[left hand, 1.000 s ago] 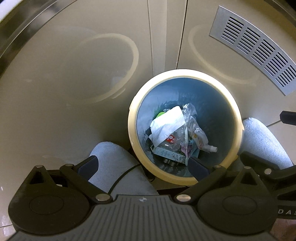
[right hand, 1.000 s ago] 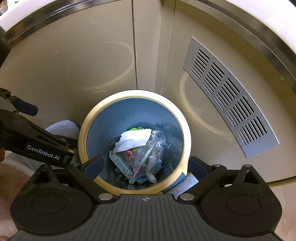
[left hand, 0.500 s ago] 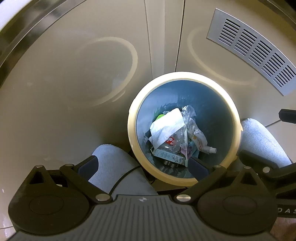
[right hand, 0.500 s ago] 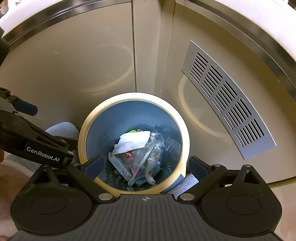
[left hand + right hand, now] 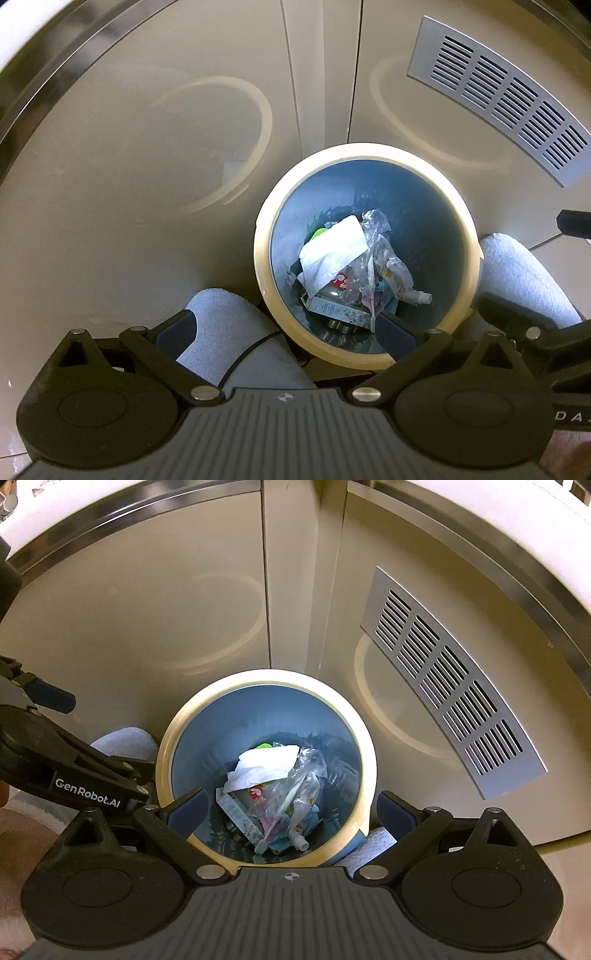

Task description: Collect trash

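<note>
Both two-finger tongs, the left gripper [image 5: 284, 328] and right gripper [image 5: 291, 808], hovered wide open and empty above the round blue bin with cream rim [image 5: 369, 775], which stood against the beige cabinet panels [image 5: 147, 609]. Crumpled white paper [image 5: 266, 766] and clear plastic wrappers [image 5: 303, 782] lay at the bin's bottom. Judged stage: trash deposited; the next move called for seeking further litter.

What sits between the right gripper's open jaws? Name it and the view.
In the right wrist view, the right gripper has its jaws spread wide, and between them sits the blue bin with a cream rim, holding a white tissue and crumpled wrappers.
</note>
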